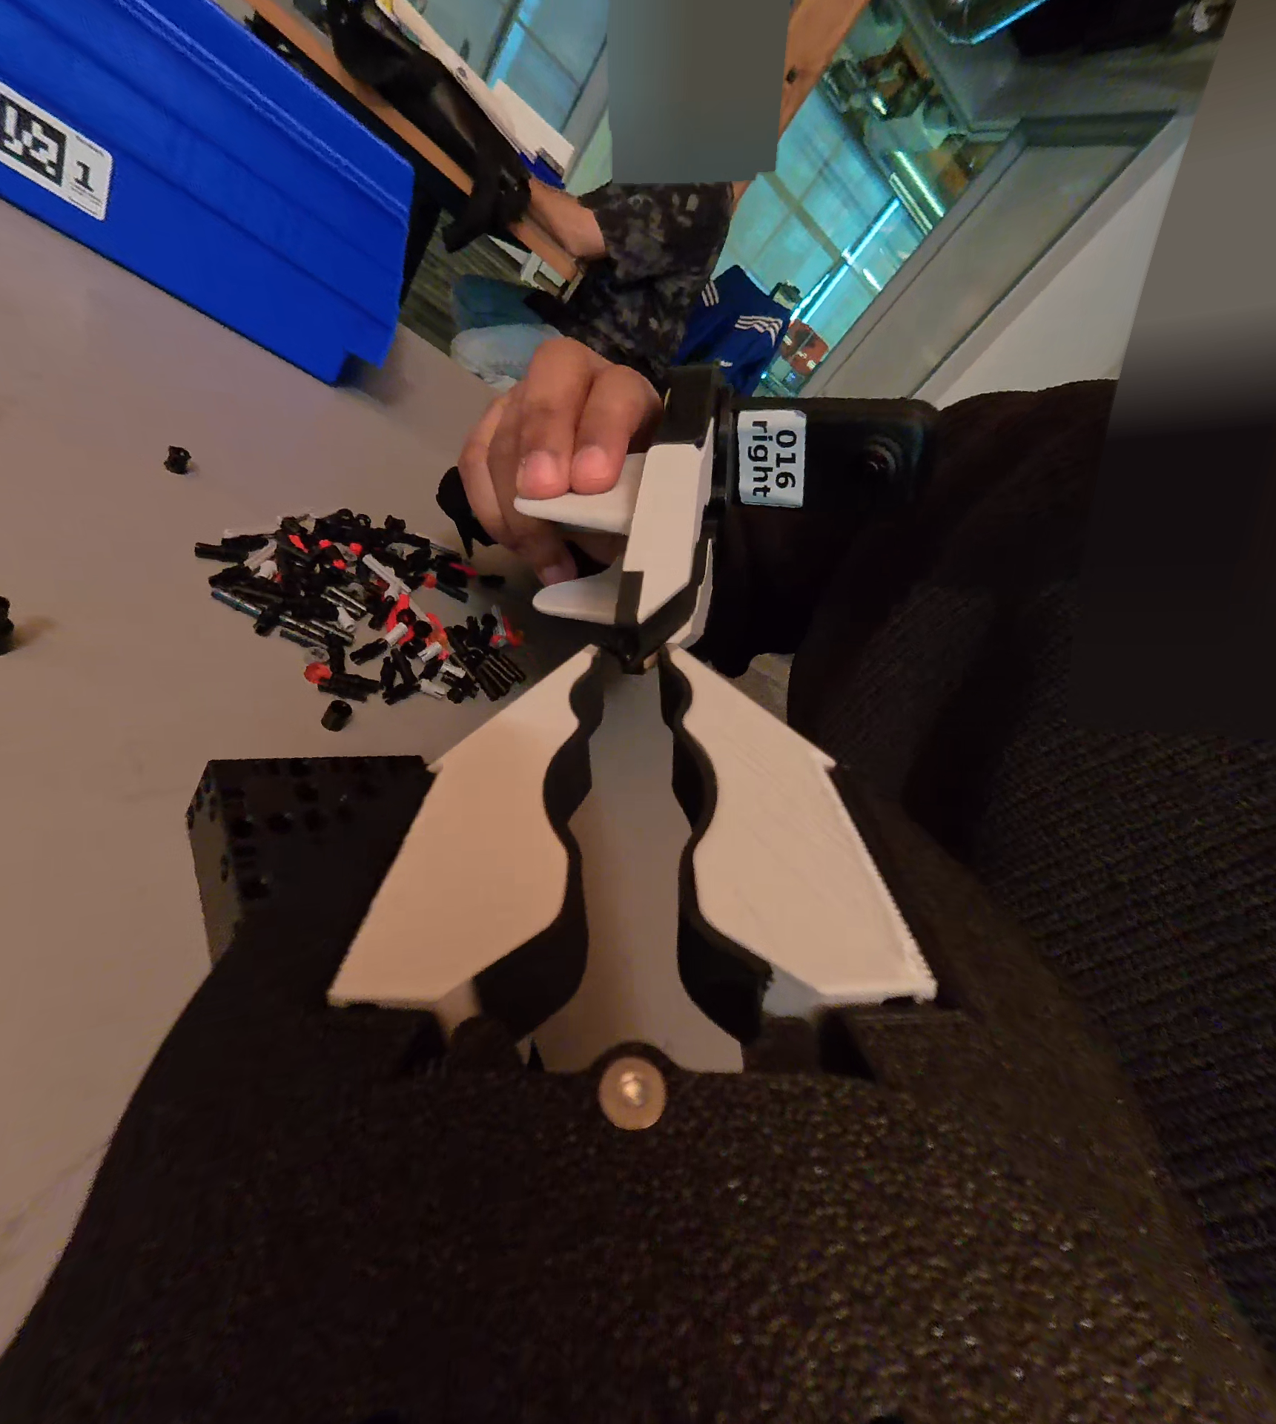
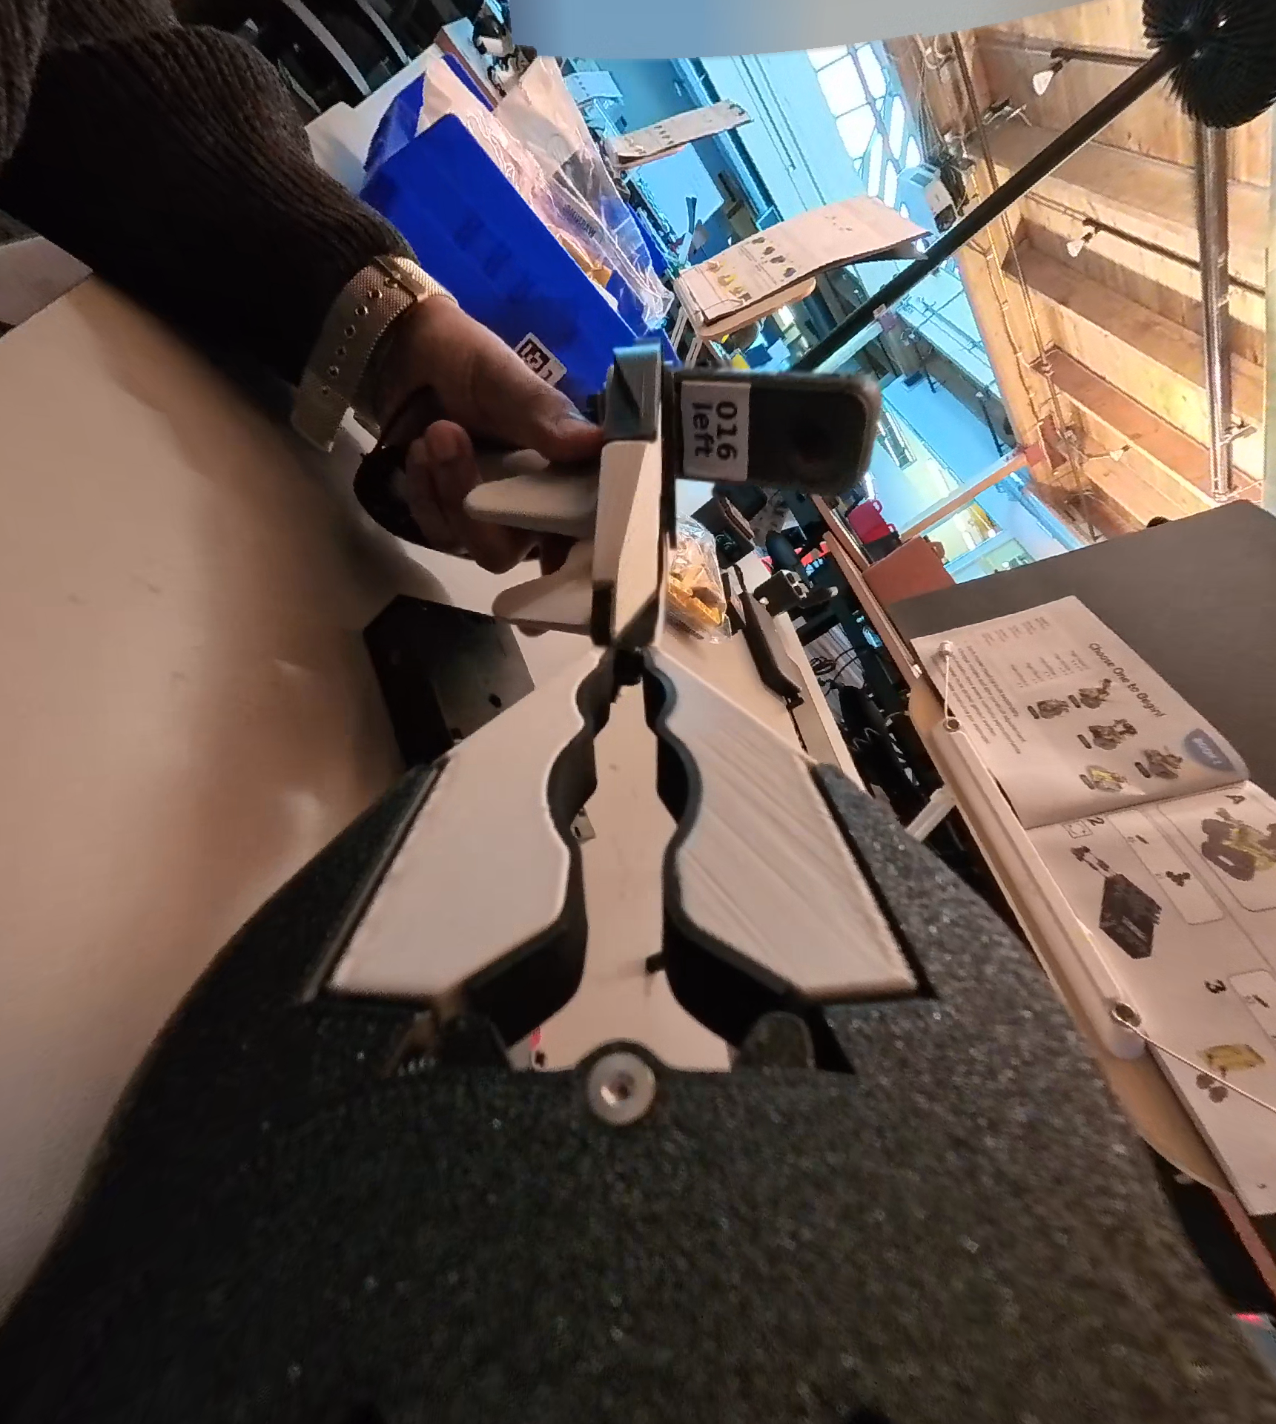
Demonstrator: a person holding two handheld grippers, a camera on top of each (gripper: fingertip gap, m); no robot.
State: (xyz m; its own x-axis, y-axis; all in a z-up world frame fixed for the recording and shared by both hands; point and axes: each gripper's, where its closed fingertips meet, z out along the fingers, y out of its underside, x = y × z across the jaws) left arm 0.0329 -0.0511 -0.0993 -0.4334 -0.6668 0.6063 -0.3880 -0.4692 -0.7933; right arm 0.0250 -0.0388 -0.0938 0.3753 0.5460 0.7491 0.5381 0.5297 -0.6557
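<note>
1. Only the right view shows the booklet (image 2: 1127, 809), well apart from the block (image 2: 442, 670).
2. Only the left view shows the pin pile (image 1: 357, 601), near the block.
3. Left gripper (image 1: 628, 655) and right gripper (image 2: 627, 674) meet tip to tip beside the block. Both are narrow, and I cannot tell whether they hold anything.

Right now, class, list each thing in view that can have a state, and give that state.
left gripper, fingertips close together, meeting the other gripper tip to tip; grip unclear
right gripper, shut on a small dark piece
booklet, open, lying flat
small pieces, loose in a pile on the table
blue bin, standing on the table, contents hidden
black block, lying flat on the table
</note>
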